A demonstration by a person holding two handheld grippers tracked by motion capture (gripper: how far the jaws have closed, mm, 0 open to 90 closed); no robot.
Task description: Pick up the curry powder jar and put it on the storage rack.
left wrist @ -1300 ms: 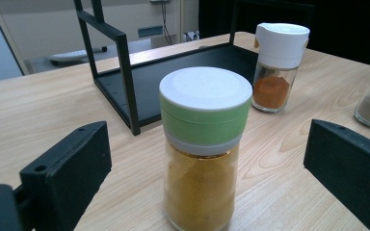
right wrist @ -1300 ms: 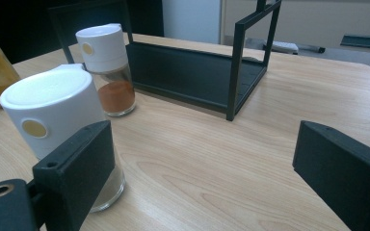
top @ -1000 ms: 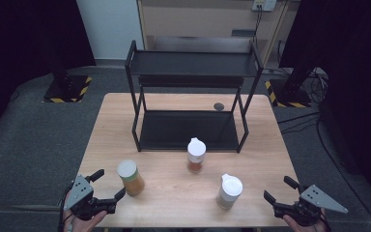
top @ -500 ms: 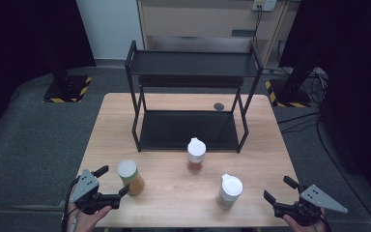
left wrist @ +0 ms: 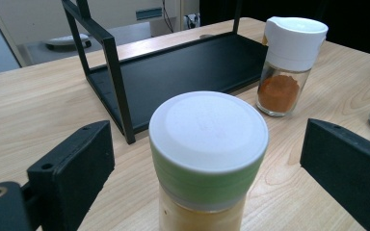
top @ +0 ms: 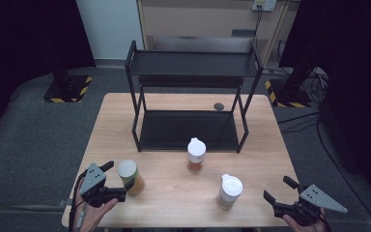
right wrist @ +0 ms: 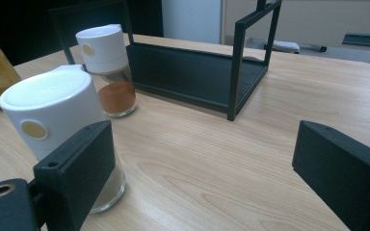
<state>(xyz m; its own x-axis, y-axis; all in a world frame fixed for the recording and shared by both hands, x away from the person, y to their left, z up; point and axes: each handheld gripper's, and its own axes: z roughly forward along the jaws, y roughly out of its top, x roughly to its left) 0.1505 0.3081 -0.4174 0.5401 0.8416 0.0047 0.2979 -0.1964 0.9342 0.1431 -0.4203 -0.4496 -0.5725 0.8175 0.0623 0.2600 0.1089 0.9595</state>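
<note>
The left gripper (top: 120,181) has slid in from the table's near-left corner since the earlier frames, and the green-lidded jar (top: 130,177) now stands between its jaws. Those jaws have just been closing a little, yet in the left gripper view a gap shows on each side of the jar (left wrist: 207,159), so they are spread and pinch nothing. The jar stands upright near the front left of the table (top: 174,193), holding something yellowish. The right gripper (top: 279,189) sits where it was at the near-right edge, its jaws spread wide with bare wood between them.

Just left of it stands a white-capped shaker (top: 230,190), unmoved; a round tan spot marks the cap's side (right wrist: 34,130). Farther in, the red spice shaker (top: 196,154) keeps its place in front of the black two-shelf rack (top: 193,63). No brand or writing can be read on any jar; labels, if any, may face away.
</note>
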